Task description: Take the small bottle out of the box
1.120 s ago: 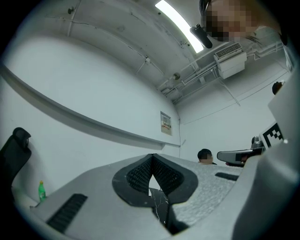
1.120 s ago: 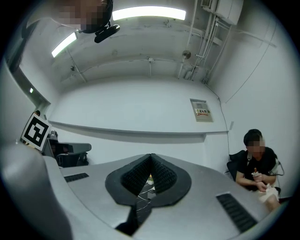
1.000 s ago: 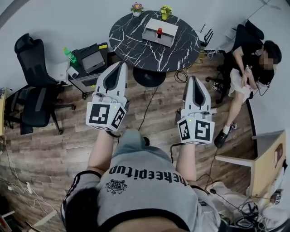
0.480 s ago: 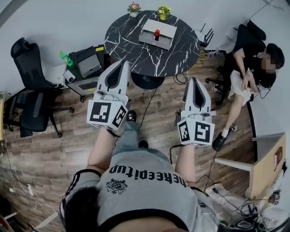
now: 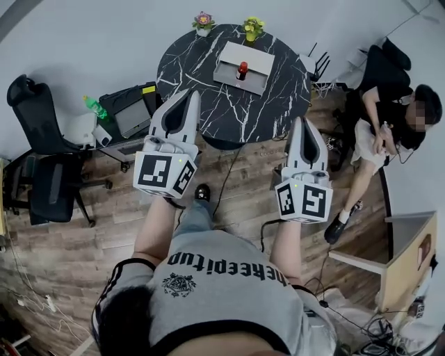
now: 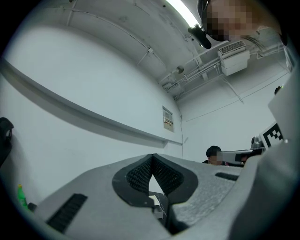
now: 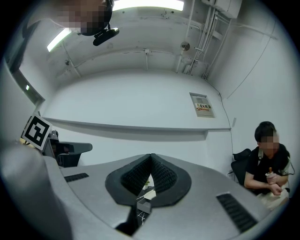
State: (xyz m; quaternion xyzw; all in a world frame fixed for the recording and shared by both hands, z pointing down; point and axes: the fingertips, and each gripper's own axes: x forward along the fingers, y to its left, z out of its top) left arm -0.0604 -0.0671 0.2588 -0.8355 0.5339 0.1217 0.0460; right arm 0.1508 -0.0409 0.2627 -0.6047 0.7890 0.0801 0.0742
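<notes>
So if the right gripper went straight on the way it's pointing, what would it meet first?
Likely the grey box on the round marble table, or the table's near rim. In its own view, the shut right gripper points at the box. Depth is unclear.

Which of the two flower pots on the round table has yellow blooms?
The pot on the right in the head view, just behind the box; the other pot, further left, has purple flowers.

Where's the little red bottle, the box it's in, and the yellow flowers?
small red bottle (image 5: 242, 69): head view, the point is on the bottle's body.
box (image 5: 228, 57): head view, the point is on the bare left part of the box.
yellow flowers (image 5: 253, 26): head view, the point is on the blossoms.
</notes>
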